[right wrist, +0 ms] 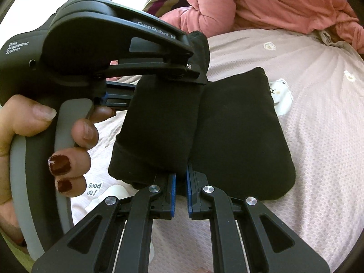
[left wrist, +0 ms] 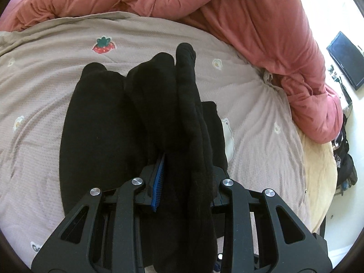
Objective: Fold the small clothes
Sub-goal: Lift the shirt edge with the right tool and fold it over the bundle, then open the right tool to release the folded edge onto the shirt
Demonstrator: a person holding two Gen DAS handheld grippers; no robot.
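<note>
A long black sock point(right wrist: 159, 122) is stretched between my two grippers above the bed. My left gripper point(left wrist: 188, 163) is shut on one end, and the dark fabric point(left wrist: 182, 104) runs forward out of its jaws, hiding the right finger. Seen from the right wrist, the left gripper point(right wrist: 199, 70) is held by a hand point(right wrist: 77, 141) and clamps the sock's upper end. My right gripper point(right wrist: 180, 178) is shut on the lower end, blue pads point(right wrist: 173, 193) close together. A second black piece point(right wrist: 241, 132) lies flat on the bedspread beside it, the black piece point(left wrist: 97, 125).
The pale bedspread point(left wrist: 261, 118) has strawberry point(left wrist: 103, 45) and flower patches. A bunched pink quilt point(left wrist: 261, 22) runs along the far side and right. A dark screen point(left wrist: 345, 59) and a dark bag point(left wrist: 343, 159) are past the bed's right edge. Striped cloth point(right wrist: 163, 2) lies behind.
</note>
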